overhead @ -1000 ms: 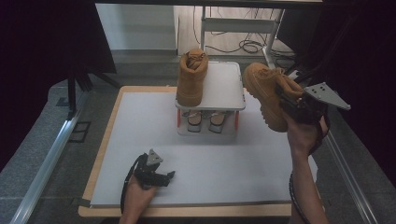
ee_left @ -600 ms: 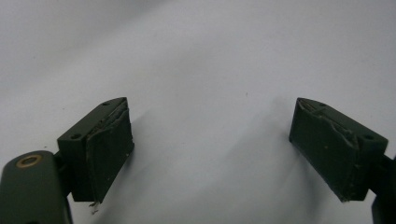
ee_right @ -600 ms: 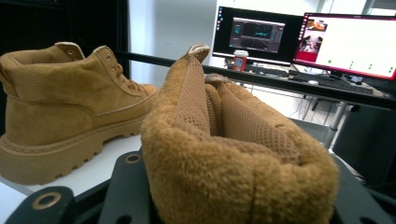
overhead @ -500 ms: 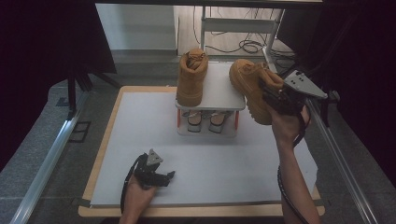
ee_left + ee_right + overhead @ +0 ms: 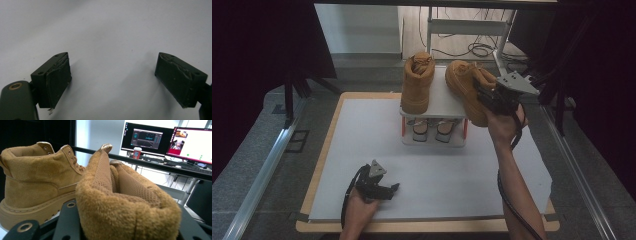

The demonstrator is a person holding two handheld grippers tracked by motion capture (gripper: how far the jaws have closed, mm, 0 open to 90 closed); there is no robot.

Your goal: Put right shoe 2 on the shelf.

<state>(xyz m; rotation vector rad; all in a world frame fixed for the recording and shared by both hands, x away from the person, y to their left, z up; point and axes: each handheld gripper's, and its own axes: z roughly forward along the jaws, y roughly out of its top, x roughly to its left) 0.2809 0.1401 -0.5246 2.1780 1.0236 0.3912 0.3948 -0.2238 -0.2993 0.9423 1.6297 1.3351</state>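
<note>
We see the right gripper [image 5: 486, 100] clamped on the tan boot [image 5: 464, 87] over the rack [image 5: 447, 102]; the left gripper [image 5: 393, 189] rests spread wide.

No text, label, brand or number can be read anywhere. In the right gripper view, two monitors [image 5: 144, 138] at the upper right of the frame show windows and graphics, but whatever writing they carry is too small and blurred to make out. The boots [image 5: 417, 84] show no visible marking.
</note>
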